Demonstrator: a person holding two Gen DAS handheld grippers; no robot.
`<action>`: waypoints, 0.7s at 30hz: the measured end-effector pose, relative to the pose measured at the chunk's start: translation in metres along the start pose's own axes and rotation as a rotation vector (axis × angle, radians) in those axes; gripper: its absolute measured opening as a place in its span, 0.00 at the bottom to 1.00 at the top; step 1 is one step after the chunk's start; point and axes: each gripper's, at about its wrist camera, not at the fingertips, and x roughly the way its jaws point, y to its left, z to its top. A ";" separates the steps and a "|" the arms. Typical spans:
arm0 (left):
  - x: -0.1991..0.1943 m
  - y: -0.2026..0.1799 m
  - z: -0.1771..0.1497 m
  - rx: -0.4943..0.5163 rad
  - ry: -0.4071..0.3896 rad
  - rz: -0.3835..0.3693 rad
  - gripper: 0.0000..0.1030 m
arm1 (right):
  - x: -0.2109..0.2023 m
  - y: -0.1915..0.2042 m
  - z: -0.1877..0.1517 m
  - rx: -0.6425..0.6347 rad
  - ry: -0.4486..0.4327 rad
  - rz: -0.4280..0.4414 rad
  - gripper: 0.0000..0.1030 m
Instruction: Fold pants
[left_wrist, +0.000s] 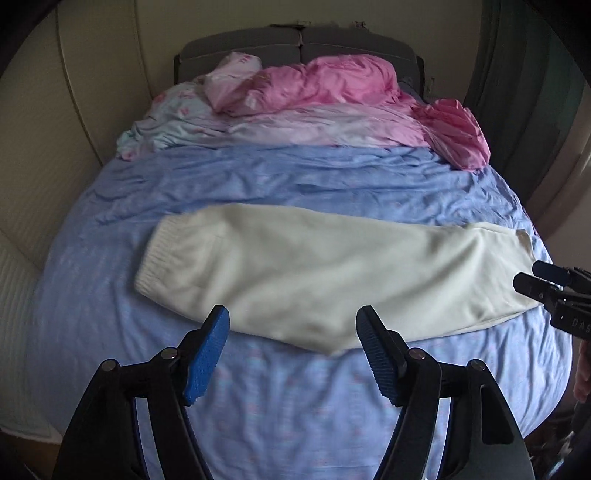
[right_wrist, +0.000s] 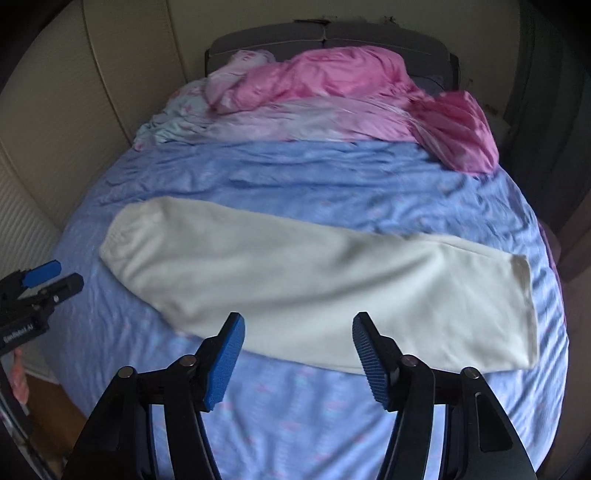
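The white pants (left_wrist: 325, 273) lie flat on the blue bedsheet (left_wrist: 280, 184), folded lengthwise into one long band, ribbed cuff at the left and waist at the right. They also show in the right wrist view (right_wrist: 314, 280). My left gripper (left_wrist: 293, 350) is open and empty, hovering just in front of the pants' near edge. My right gripper (right_wrist: 297, 354) is open and empty, also just short of the near edge. The right gripper shows at the right edge of the left wrist view (left_wrist: 535, 275). The left gripper shows at the left edge of the right wrist view (right_wrist: 61, 275).
A crumpled pink duvet (left_wrist: 332, 85) and pale floral bedding (left_wrist: 166, 118) are piled at the head of the bed against a grey headboard (left_wrist: 295, 40). Beige wardrobe doors (left_wrist: 55, 110) run along the left. A curtain (left_wrist: 517, 74) hangs at the right.
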 end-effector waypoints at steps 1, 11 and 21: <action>-0.002 0.025 0.000 0.004 -0.021 -0.015 0.69 | 0.002 0.022 0.005 0.002 -0.008 0.000 0.61; 0.055 0.198 0.026 0.078 -0.034 -0.160 0.70 | 0.058 0.183 0.042 0.033 -0.076 -0.035 0.61; 0.177 0.273 0.083 0.071 0.049 -0.381 0.69 | 0.153 0.275 0.085 0.012 -0.082 -0.008 0.61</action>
